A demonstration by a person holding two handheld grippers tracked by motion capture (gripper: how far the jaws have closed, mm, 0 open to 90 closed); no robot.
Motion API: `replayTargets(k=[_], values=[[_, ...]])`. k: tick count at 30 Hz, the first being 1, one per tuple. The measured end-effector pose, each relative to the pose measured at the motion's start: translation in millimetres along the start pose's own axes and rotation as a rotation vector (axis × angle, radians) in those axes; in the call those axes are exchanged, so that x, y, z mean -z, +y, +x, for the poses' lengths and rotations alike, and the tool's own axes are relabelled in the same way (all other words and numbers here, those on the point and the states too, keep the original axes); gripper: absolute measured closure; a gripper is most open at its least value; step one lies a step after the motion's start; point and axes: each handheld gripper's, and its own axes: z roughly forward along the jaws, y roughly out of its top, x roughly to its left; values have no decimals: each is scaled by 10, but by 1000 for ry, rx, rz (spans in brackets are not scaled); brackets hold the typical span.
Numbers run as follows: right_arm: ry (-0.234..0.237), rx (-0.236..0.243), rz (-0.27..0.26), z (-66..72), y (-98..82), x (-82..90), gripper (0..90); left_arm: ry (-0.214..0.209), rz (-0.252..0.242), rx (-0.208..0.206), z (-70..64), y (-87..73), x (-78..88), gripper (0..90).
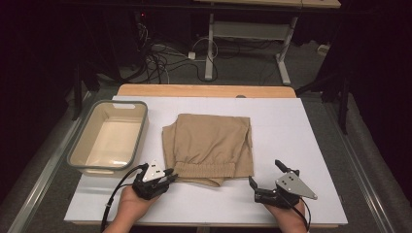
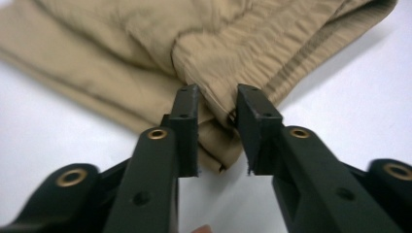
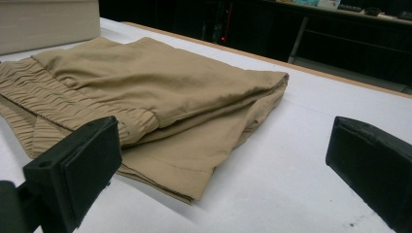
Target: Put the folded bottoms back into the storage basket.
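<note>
Dim room, white tabletop (image 1: 291, 126). Folded tan elastic-waist cloth shorts (image 1: 209, 145) mid-table, waistband toward near edge. Left gripper (image 1: 168, 177) nearer, jaws partly open astride waistband corner, not clamped. Right gripper (image 1: 266, 178) wide open, empty, beside shorts' right edge.

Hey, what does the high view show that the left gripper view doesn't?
High view: the empty cream plastic bin with a grey rim left of the folded tan shorts, the right gripper wide open on the white table top, the person's hands, and cables on the floor beyond.

Left gripper view: a close look at the left gripper, its black fingers slightly apart around the shorts' gathered elastic waistband corner, not yet closed.

Both: the tan shorts, the white table top, and the left gripper at the shorts' near-left corner.
</note>
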Motion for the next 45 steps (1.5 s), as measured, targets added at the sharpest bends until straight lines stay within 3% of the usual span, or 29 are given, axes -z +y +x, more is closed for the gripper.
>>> replayTargets(k=[4,6,7,8,9,13,14,15,19,20,21,23,25,26,28,32,33,37,41,43,45], values=[[3,-4,26,1,7,-12,24,14,26,34,10,-10,-4,691],[24,-24,67,-2,25,-32,40,27,37,65,24,-15,-3,650],[36,-31,106,-1,37,-70,93,15,39,96,48,-21,-5,636],[36,-31,106,-1,37,-70,93,15,39,96,48,-21,-5,636],[53,-32,152,-1,45,-131,168,7,39,109,54,-24,-6,638],[64,-39,291,13,51,-332,256,-12,42,99,44,-26,-7,711],[64,-39,291,13,51,-332,256,-12,42,99,44,-26,-7,732],[55,-38,349,8,64,-417,303,-15,42,90,32,-27,-5,753],[69,-42,408,8,72,-500,347,-18,40,75,18,-29,-4,801],[71,-54,436,1,70,-528,356,-17,40,72,16,-29,-4,808],[95,-96,462,-40,67,-560,397,-19,36,71,15,-32,0,818],[98,-107,459,-55,64,-559,439,-21,34,69,9,-36,2,820],[150,-90,441,-42,60,-540,718,-31,33,70,19,-37,9,823],[167,-65,436,-16,61,-536,773,-31,33,70,19,-37,9,823],[181,-61,436,10,63,-531,841,-43,29,83,35,-38,13,824],[174,-26,426,43,66,-515,861,-52,6,81,44,-45,36,825],[156,16,402,80,72,-486,864,-54,-17,76,52,-55,66,825],[168,-4,365,107,88,-419,864,-48,-27,65,67,-56,114,825],[193,21,340,212,101,-270,863,-43,-33,43,77,-63,216,825],[232,32,333,335,87,-131,861,-29,-27,7,65,-92,324,825],[259,48,334,426,87,-49,860,-22,-21,-4,65,-105,355,825]])
